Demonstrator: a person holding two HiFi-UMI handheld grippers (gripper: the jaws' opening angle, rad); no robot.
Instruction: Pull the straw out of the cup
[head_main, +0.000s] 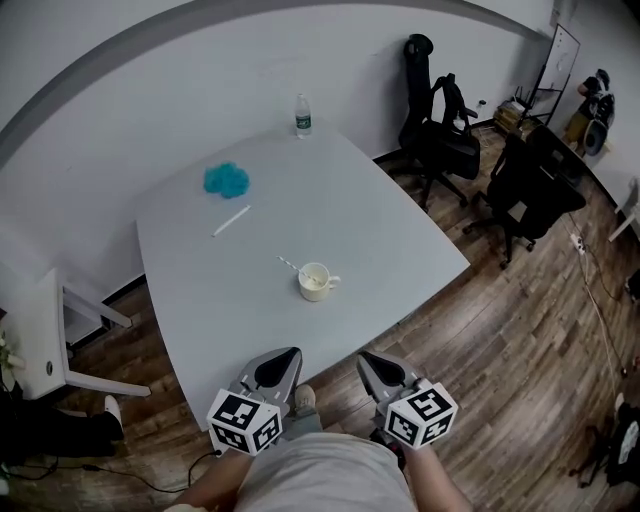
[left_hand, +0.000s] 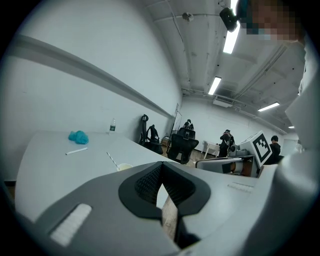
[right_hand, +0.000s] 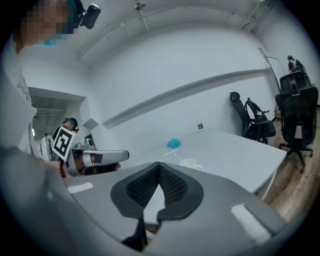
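A cream cup (head_main: 315, 282) stands on the grey table (head_main: 400, 240), with a striped straw (head_main: 288, 265) leaning out of it toward the far left. From the gripper views the cup (left_hand: 124, 167) (right_hand: 189, 163) lies ahead, well beyond the jaws. Both grippers hover over the floor just short of the table's near edge, pointing at the cup. My left gripper (head_main: 284, 361) (left_hand: 160, 167) is shut with nothing in it. The right gripper (head_main: 372, 364) (right_hand: 160, 167) has its tips touching too, and holds nothing.
A loose white straw (head_main: 231, 220), a teal fluffy clump (head_main: 227, 179) and a water bottle (head_main: 303, 115) lie farther back on the table. Black office chairs (head_main: 440, 140) stand at the right, a white side table (head_main: 50, 330) at the left. People stand far off.
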